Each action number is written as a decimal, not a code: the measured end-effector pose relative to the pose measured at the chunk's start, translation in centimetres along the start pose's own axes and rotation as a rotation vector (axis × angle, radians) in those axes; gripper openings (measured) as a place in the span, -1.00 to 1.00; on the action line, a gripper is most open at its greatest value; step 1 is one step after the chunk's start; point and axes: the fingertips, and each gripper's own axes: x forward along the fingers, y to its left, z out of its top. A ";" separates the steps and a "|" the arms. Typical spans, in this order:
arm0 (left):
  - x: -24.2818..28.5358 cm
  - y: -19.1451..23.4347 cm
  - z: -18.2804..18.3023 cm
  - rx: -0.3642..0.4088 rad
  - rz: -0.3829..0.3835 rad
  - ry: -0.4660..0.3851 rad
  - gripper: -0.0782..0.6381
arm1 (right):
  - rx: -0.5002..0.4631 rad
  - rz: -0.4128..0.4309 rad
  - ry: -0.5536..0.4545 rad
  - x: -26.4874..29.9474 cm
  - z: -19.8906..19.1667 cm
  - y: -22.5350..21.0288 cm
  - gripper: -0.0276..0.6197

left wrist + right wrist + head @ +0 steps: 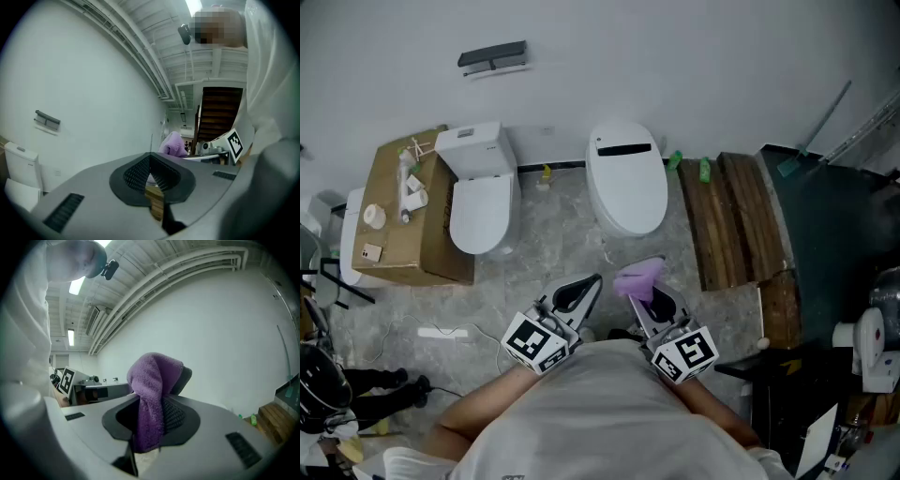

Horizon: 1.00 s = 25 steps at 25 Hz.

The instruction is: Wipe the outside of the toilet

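Two white toilets stand against the far wall: one with a cistern (481,192) at the left and a tankless one (626,178) in the middle. My right gripper (649,286) is shut on a purple cloth (638,276) that bunches above its jaws (150,399), held close to my body and short of the middle toilet. My left gripper (581,292) is also held low and close, its jaws meeting at the tips with nothing between them (150,176). The cloth (173,144) shows beyond the left jaws. Both gripper views point up at the wall and ceiling.
A cardboard box (403,220) with small items on top sits left of the cistern toilet. Wooden planks (736,216) lie right of the middle toilet, with green bottles (705,169) behind. A dark cabinet (834,234) stands at the right. A white power strip (442,332) lies on the floor.
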 end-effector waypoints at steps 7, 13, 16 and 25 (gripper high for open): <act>0.4 0.1 -0.2 0.007 -0.002 0.007 -0.76 | -0.004 0.004 -0.004 -0.1 -0.2 -0.2 -0.63; 1.3 -0.2 -0.5 0.001 -0.009 0.012 -0.76 | 0.005 -0.009 -0.008 -0.6 -0.2 -1.1 -0.63; 2.5 -0.4 -0.6 -0.002 -0.022 0.016 -0.76 | 0.007 -0.014 -0.007 -1.0 -0.1 -1.9 -0.63; 9.8 -2.7 -1.3 0.018 -0.067 0.038 -0.76 | 0.032 -0.026 -0.023 -3.4 0.6 -8.5 -0.63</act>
